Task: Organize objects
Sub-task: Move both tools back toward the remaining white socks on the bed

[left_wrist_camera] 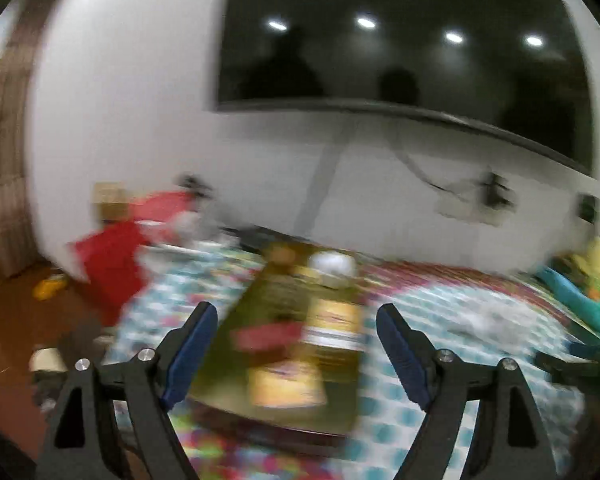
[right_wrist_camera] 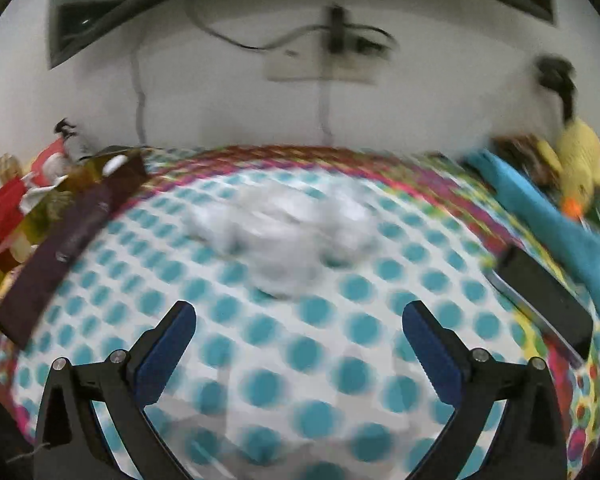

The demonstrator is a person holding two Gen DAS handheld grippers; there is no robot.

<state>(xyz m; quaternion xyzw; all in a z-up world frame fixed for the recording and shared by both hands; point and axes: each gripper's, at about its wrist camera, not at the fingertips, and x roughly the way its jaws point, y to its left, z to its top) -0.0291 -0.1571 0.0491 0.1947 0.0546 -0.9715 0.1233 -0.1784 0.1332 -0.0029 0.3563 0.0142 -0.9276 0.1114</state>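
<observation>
Both views are blurred by motion. My left gripper is open and empty above a gold tray that holds yellow packets, a red item and a white round object. My right gripper is open and empty above the dotted bedsheet, just short of a crumpled white cloth. The tray also shows at the left of the right wrist view.
A red bag lies beyond the tray by the wall. A black phone, a blue cloth and a yellow plush duck lie at the right. A television hangs on the wall. Wooden floor lies left.
</observation>
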